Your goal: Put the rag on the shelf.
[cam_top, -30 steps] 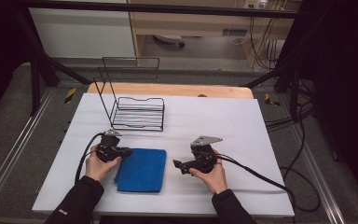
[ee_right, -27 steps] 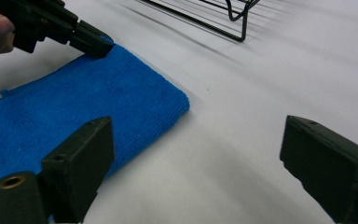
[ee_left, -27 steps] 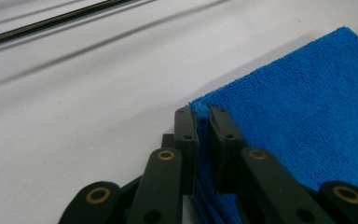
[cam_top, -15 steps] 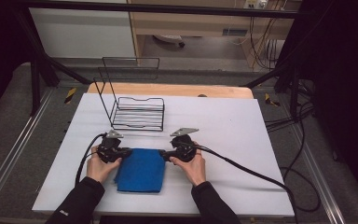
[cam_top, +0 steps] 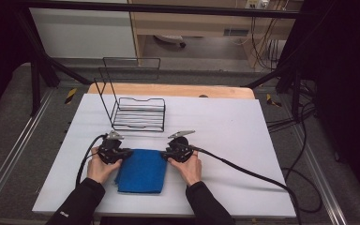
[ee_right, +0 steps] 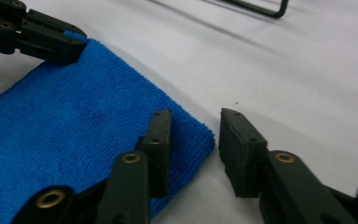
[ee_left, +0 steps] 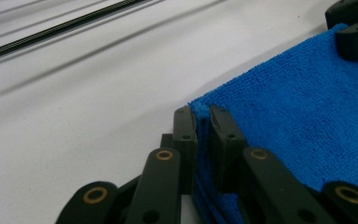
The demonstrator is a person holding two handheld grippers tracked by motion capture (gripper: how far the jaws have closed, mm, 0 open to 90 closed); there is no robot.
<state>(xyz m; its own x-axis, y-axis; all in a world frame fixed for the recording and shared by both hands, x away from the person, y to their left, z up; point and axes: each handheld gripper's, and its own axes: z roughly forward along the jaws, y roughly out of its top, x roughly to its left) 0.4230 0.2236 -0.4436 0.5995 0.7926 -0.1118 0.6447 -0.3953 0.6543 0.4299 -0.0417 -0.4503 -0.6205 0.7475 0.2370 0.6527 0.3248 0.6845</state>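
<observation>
A white bench [cam_top: 225, 140] fills the middle of a dim workspace, with dark frame rails at either side, cables trailing off to the right, and a pale cabinet wall beyond the far edge. Toward the far left part of the bench stands a black wire rack [cam_top: 138, 112], open and with nothing in it, well apart from the work in hand. That work is a folded blue cloth [cam_top: 142, 171], lying flat near the person's edge of the bench, between the two hands. The left gripper [cam_top: 122, 154] sits at the cloth's far left corner, and in the left gripper view its jaws are drawn narrow on that corner, the pile pinched between the two pads with several folded layers showing below, so this corner looks anchored and ready to lift. The right gripper [cam_top: 168, 153] has come to the opposite far corner; its jaws have just been closing, yet in the right gripper view they stand partly apart, one pad lying on the cloth's top and the other on bare bench just beside the corner tip, not yet pressing it. Taking matching corners along one edge probably serves to raise or fold the cloth evenly, without it sagging or twisting to one side.
</observation>
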